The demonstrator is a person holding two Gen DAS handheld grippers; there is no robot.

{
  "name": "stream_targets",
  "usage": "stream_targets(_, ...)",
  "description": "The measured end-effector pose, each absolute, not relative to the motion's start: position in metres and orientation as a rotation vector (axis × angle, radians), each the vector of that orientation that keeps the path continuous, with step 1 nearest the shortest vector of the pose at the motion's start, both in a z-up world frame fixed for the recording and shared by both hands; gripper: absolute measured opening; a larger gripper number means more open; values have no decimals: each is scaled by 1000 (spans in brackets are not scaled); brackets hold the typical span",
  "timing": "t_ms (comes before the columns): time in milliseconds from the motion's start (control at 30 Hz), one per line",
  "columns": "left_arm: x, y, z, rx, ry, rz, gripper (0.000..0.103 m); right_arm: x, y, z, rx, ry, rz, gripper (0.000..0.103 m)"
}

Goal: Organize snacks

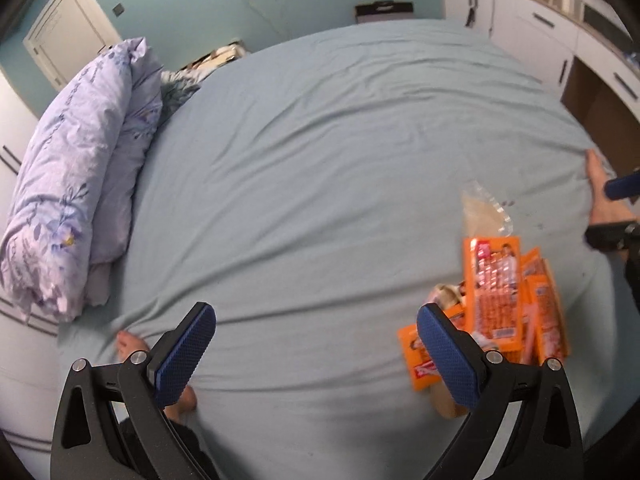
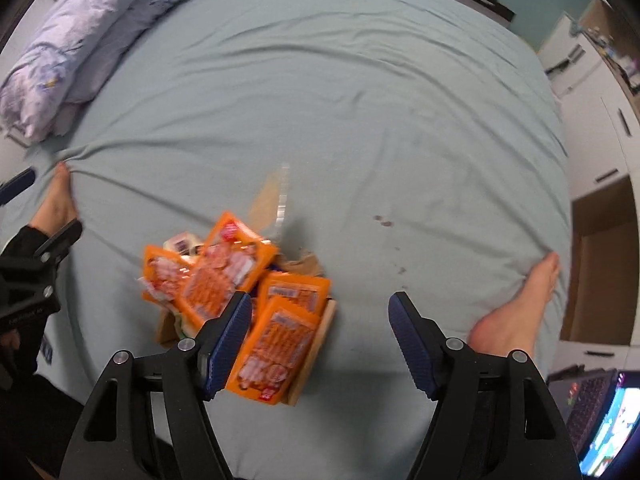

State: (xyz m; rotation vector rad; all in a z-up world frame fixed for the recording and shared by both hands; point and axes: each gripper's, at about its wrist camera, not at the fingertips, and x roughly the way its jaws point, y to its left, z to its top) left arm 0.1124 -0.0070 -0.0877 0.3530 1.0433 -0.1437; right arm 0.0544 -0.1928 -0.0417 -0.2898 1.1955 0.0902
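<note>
Several orange snack packets point(image 2: 224, 276) lie piled in and over a small wooden box point(image 2: 316, 348) on the grey-green bed sheet point(image 2: 320, 100). A clear bag with a pale snack point(image 2: 272, 196) lies just behind the pile. The pile also shows in the left wrist view point(image 1: 496, 292), with the clear bag point(image 1: 484, 212) behind it. My left gripper point(image 1: 316, 356) is open and empty, left of the pile. My right gripper point(image 2: 320, 340) is open and empty, its left finger point(image 2: 228, 340) over the pile's near edge.
A folded lilac duvet point(image 1: 76, 184) lies at the bed's left side. Bare feet rest on the sheet point(image 2: 520, 304) point(image 2: 60, 200). White cabinets point(image 1: 532, 28) stand at the right, with a cardboard box point(image 2: 600, 276) beside the bed. A laptop point(image 2: 596, 420) sits at bottom right.
</note>
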Motion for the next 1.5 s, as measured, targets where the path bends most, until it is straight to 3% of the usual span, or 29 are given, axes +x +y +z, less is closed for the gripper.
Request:
stream_targets(533,113,-32,-75,436,956,-210,103,0,-161,-78,-417,1131,140,70)
stream_targets(767,111,-34,-78,454,955,-210,103,-32,-145,-72,-471,858,184,70)
stream_targets(1000,112,-33,-77,453,951,-199,103,-60,-124,-86,-626,738,220,70)
stream_targets(1233,111,-33,-76,457,952,-189,103,-60,-128,-105,-615,808,204,70)
stream_targets(1500,112,-34,-77,462,956,-190,103,-62,-141,-88,-543,807,154,70)
